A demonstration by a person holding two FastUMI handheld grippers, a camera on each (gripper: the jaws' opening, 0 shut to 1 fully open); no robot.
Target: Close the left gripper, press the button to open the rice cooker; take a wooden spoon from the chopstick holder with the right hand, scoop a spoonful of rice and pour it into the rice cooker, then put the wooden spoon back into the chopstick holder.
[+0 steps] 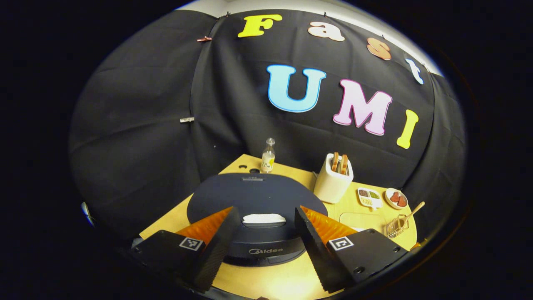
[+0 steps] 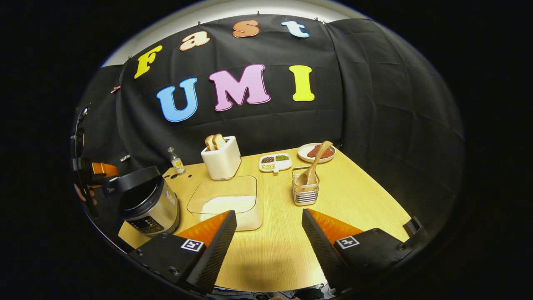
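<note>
Plainly, the wooden spoon looks light and stiff; it leans bowl-down in the wire chopstick holder mid-tabletop, so we would pinch its bare upper handle. Our right gripper gapes wide, well short of it. Our left gripper stands wide over the rice cooker, lid down.
</note>
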